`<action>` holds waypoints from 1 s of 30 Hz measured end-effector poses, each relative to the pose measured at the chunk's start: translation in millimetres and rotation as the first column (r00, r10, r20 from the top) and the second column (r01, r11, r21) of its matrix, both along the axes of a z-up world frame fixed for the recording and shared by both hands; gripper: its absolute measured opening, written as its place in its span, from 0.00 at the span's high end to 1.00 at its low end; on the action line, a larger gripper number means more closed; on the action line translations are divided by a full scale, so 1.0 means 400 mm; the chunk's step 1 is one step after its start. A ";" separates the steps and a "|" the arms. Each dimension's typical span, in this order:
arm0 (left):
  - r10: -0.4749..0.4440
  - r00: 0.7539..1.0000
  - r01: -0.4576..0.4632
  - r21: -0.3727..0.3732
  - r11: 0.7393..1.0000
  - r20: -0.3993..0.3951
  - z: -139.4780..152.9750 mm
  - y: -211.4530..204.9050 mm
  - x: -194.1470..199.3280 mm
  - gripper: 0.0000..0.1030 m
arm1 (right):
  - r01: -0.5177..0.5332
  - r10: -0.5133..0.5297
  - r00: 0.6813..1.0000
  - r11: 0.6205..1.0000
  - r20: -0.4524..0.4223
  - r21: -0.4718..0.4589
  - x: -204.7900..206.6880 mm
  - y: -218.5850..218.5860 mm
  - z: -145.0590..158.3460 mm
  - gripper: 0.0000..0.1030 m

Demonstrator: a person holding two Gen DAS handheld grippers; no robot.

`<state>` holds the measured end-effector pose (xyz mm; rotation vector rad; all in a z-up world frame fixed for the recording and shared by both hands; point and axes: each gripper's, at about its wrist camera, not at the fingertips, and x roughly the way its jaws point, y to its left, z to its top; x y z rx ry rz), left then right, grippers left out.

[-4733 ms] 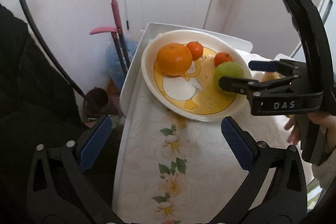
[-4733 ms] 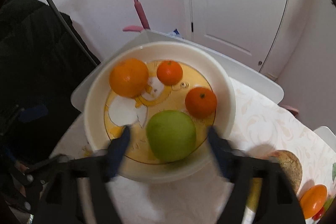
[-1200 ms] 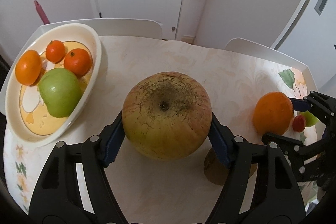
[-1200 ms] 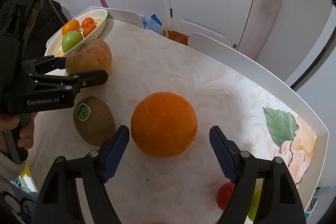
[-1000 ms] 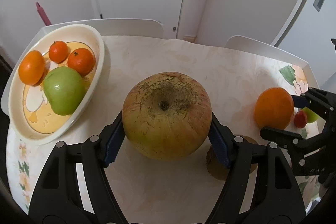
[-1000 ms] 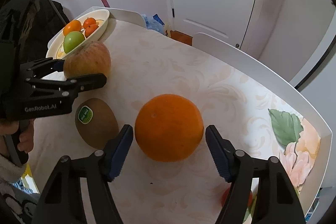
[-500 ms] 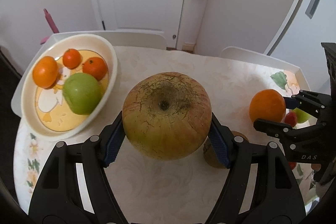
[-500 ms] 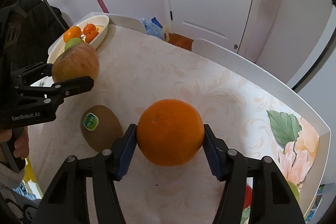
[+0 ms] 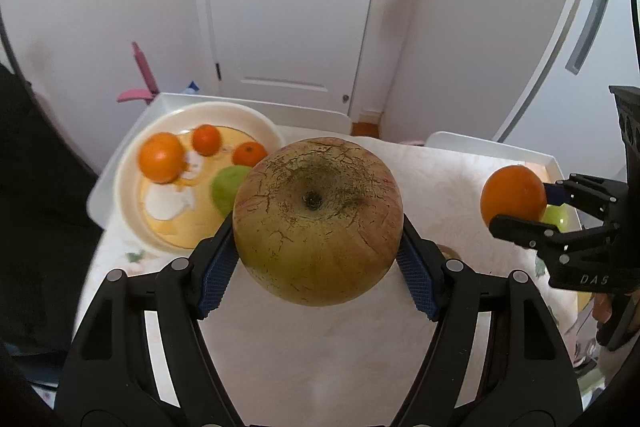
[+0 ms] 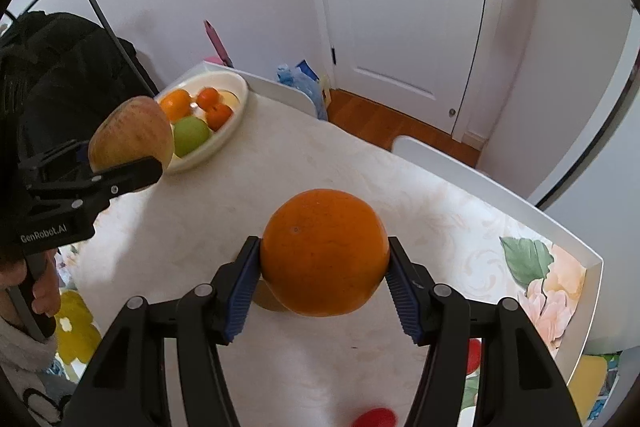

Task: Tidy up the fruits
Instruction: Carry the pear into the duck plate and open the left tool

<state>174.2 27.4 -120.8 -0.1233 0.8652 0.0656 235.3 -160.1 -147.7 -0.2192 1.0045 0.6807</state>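
Left wrist view: a white table (image 9: 460, 183) with a pale flowered cloth fills the scene, a white door behind it. At the table's far left corner sits a cream bowl (image 9: 132, 163) with a duck picture, holding one orange, two small mandarins (image 9: 206, 139) and a green apple (image 9: 228, 185). The left gripper (image 9: 318, 263) has its blue pads pressed on both sides of a large russet apple (image 9: 318, 223). A second ago that apple rested on the cloth; now it hangs clear above it, with the bowl just beyond.

Right wrist view: the right gripper (image 10: 324, 287), open around a big orange (image 10: 324, 251) a second ago, has closed on it and raised it off the table. A kiwi shows as a brown sliver behind the orange. A small red fruit (image 10: 374, 419) lies at the bottom edge.

Both fruits are now carried, so the likely next step is moving them to the bowl, which already looks fairly full.
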 end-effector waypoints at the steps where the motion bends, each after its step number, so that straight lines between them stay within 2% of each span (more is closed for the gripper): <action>1: 0.001 1.000 -0.001 0.002 1.000 0.003 0.010 0.015 -0.008 0.24 | 0.001 -0.001 1.000 1.000 0.003 0.004 -0.006 0.012 0.013 0.45; 5: -0.002 1.000 0.002 0.007 1.000 0.010 0.036 0.077 -0.028 0.24 | 0.008 -0.008 1.000 1.000 0.010 0.018 -0.023 0.052 0.049 0.45; 14: -0.044 0.999 0.044 0.029 0.999 -0.014 0.025 0.226 -0.027 0.24 | 0.058 -0.058 0.998 0.998 0.018 0.033 -0.049 0.208 0.088 0.45; 23: -0.111 0.993 0.113 0.067 0.991 -0.041 -0.028 0.339 0.017 0.24 | 0.121 -0.121 0.993 0.992 -0.007 0.046 -0.062 0.339 0.083 0.45; 30: -0.184 0.980 0.191 0.122 0.974 -0.071 -0.089 0.362 0.061 0.24 | 0.158 -0.158 0.987 0.987 -0.021 0.037 -0.055 0.404 0.064 0.45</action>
